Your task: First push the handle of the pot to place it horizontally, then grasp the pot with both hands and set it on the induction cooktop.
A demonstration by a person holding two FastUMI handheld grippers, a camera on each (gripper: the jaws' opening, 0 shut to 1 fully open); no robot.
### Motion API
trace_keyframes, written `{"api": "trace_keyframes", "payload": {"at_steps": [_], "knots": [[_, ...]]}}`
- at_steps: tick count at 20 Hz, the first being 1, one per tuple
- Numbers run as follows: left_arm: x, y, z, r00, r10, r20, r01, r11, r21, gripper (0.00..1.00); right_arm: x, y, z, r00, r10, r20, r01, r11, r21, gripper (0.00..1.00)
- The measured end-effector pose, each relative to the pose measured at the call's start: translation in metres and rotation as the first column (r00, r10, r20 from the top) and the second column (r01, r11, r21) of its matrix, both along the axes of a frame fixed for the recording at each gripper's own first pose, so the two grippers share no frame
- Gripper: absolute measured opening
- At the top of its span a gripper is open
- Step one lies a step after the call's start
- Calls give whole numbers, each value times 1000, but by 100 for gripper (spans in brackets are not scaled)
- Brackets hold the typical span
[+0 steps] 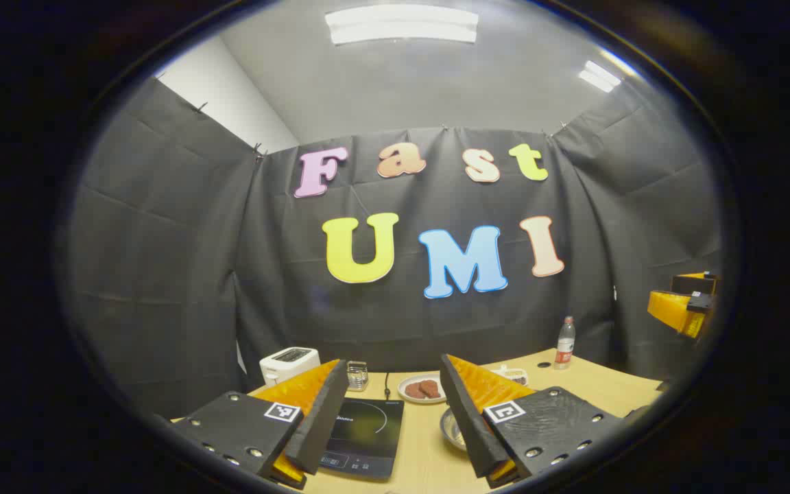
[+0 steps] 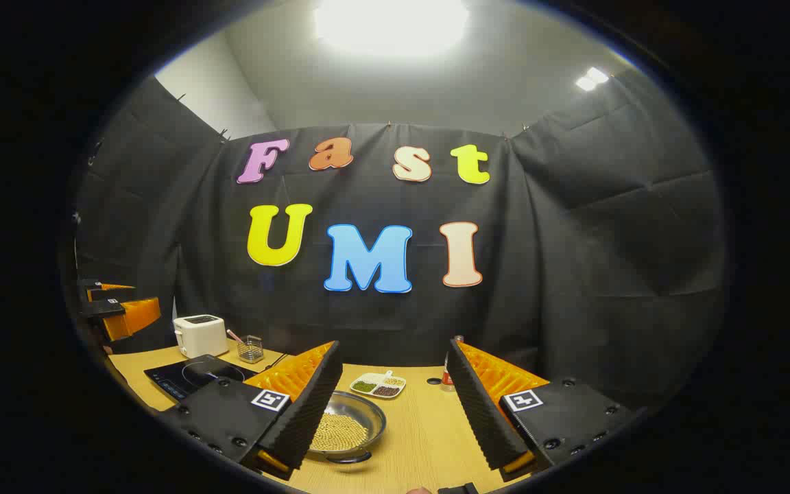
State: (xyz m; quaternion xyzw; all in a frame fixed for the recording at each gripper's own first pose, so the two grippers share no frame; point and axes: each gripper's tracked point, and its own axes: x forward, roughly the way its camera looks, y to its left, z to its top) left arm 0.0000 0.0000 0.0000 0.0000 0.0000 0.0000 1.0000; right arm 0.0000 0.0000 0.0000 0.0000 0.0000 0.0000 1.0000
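The pot [image 2: 343,429] is a shallow metal pan full of small yellowish grains. It sits on the wooden table [image 2: 429,439], with a small handle on its near rim. My right gripper [image 2: 395,418] hangs open above the table, and its left finger covers the pot's left edge. To the left lies the black induction cooktop [image 2: 193,377]. In the left gripper view the cooktop [image 1: 364,432] lies flat between the fingers of my open left gripper [image 1: 395,425]. The pot's rim [image 1: 451,429] peeks out beside its right finger. Neither gripper holds anything.
A white toaster [image 2: 199,335] and a wire basket [image 2: 251,348] stand behind the cooktop. A divided dish [image 2: 378,385] and a bottle [image 2: 446,374] sit behind the pot. A plate of brown pieces [image 1: 422,389] lies past the cooktop. The other gripper [image 1: 683,305] hovers at the right.
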Motion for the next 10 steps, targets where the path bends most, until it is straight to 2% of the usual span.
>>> {"api": "trace_keyframes", "payload": {"at_steps": [1,10], "knots": [[-1,0,0,1000,1,0,-1,1000,0,82,-1,0,-1,1000,0,-3,0,1000,4,98],[-6,-5,0,1000,-3,1,3,1000,0,80,-2,-6,-2,1000,-7,-6,7,1000,1,98]]}}
